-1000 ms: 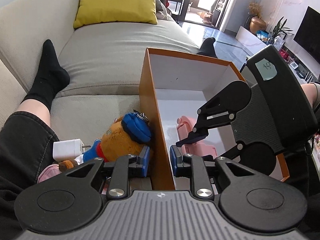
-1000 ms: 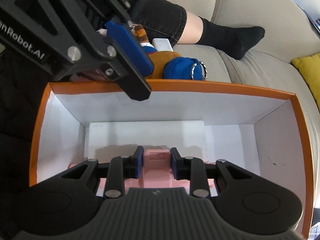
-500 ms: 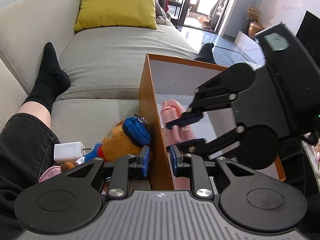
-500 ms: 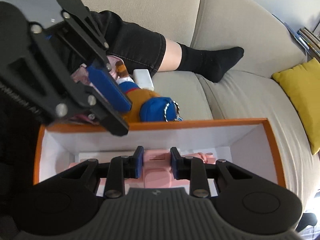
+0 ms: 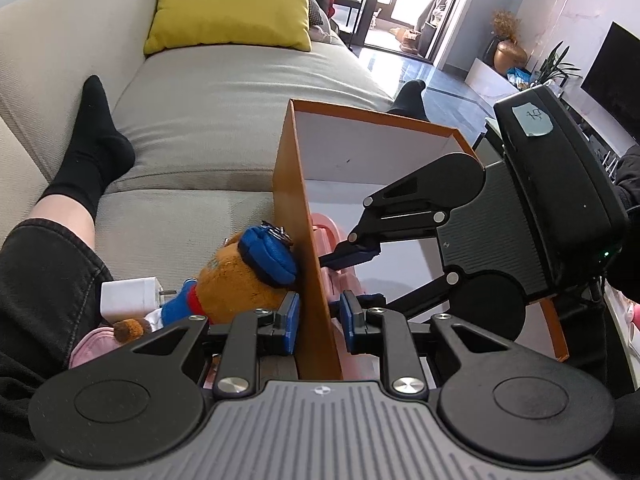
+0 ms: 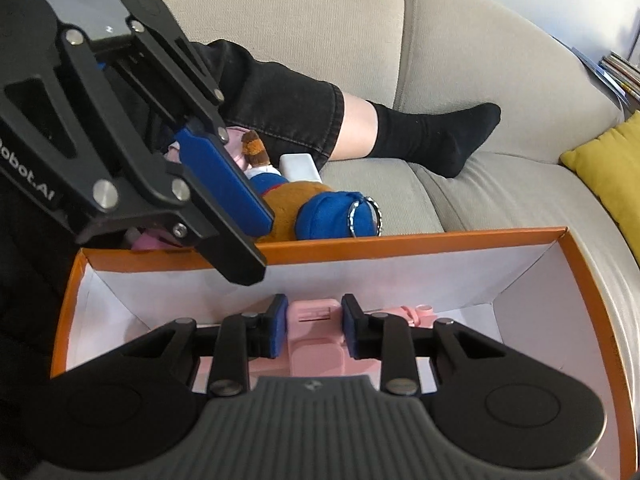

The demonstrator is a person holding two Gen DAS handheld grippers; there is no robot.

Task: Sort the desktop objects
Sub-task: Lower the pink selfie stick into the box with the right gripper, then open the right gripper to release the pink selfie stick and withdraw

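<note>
An orange box (image 5: 372, 116) with a white inside stands on the sofa. My left gripper (image 5: 318, 322) straddles the box's near wall, shut on it; one of its blue pads (image 6: 224, 184) shows from the other side. Inside the box (image 6: 440, 236), my right gripper (image 6: 315, 322) has a pink plastic thing (image 6: 314, 344) between its pads; the jaws are opening, but the pads still touch it. In the left wrist view the right gripper (image 5: 352, 280) reaches in from the right, with the pink thing (image 5: 326, 232) close against the held wall.
A brown plush toy with a blue hat (image 5: 240, 280) lies against the box's outside, beside a white charger (image 5: 128, 296) and a pink soft item (image 5: 92, 346). A person's leg in a black sock (image 5: 92, 140) rests on the sofa. A yellow cushion (image 5: 228, 4) sits behind.
My right gripper lifted the pink thing inside the box, then lowered it again, closer to the wall that the left gripper holds. The left gripper stayed on the wall.
</note>
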